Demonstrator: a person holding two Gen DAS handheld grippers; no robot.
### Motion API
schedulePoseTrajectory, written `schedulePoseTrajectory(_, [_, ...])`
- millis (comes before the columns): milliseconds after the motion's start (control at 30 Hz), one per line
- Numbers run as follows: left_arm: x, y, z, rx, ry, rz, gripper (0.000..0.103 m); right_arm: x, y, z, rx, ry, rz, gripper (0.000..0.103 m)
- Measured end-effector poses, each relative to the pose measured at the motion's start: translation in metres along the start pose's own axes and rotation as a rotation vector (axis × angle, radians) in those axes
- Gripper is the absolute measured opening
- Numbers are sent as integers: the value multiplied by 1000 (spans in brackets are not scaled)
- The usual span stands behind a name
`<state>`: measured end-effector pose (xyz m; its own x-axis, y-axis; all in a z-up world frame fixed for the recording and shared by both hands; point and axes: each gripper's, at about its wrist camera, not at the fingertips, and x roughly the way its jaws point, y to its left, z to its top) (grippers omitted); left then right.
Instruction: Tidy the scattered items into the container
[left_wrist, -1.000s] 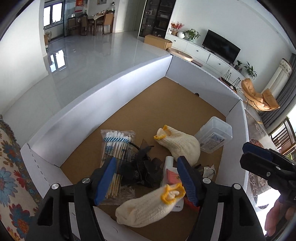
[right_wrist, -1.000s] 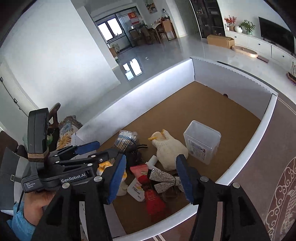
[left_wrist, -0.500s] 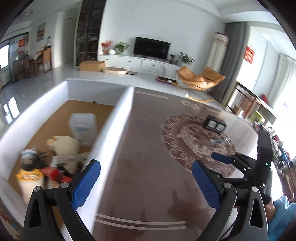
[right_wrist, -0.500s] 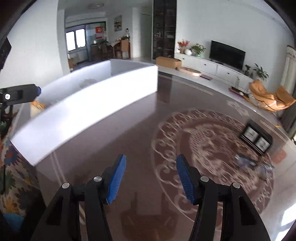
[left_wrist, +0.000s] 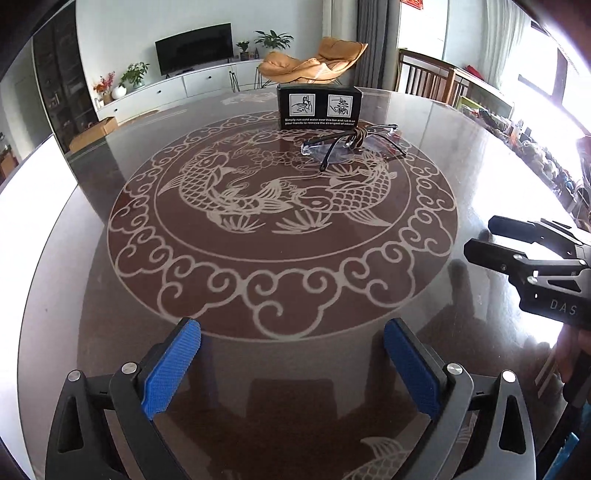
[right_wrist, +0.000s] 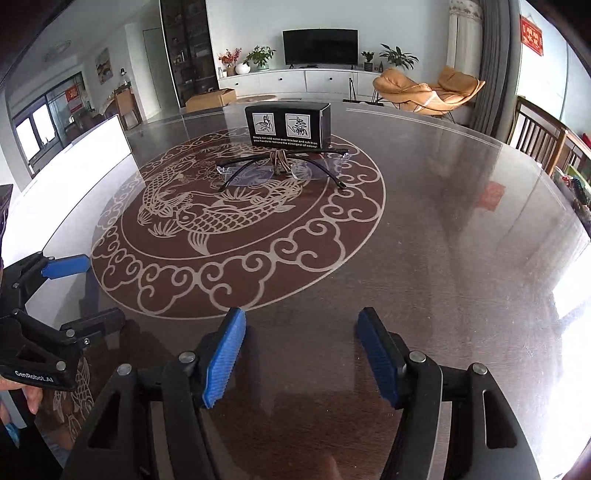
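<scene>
A black box with white pictograms (left_wrist: 317, 107) (right_wrist: 288, 125) stands at the far side of the dark glossy table (left_wrist: 258, 266) (right_wrist: 443, 258). In front of it lie thin-framed glasses (left_wrist: 340, 153) (right_wrist: 247, 173) with a brown band (left_wrist: 356, 134) (right_wrist: 279, 162) on them. My left gripper (left_wrist: 291, 339) (right_wrist: 88, 291) is open and empty over the near table. My right gripper (right_wrist: 301, 325) (left_wrist: 480, 236) is beside it. Its jaws are opening, with nothing between them. The white container wall (right_wrist: 74, 166) shows at the left.
The table has a pale koi and cloud pattern. Wooden chairs (left_wrist: 424, 81) (right_wrist: 535, 136) stand past its far right rim. A hand holds each gripper's handle at the frame edges.
Both grippers swung from above the container to over the table. The glove left the left jaws and the sparkly bow left the right jaws. Both pairs now stand wider.
</scene>
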<state>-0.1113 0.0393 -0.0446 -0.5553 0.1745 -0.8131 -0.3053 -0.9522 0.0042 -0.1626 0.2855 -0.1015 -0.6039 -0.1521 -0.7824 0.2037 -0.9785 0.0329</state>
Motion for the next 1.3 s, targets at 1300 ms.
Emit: schedulePoseTrajectory(1300, [-1,4,1,-9,-1,2,103,4,10,0,-32,13,-19,71])
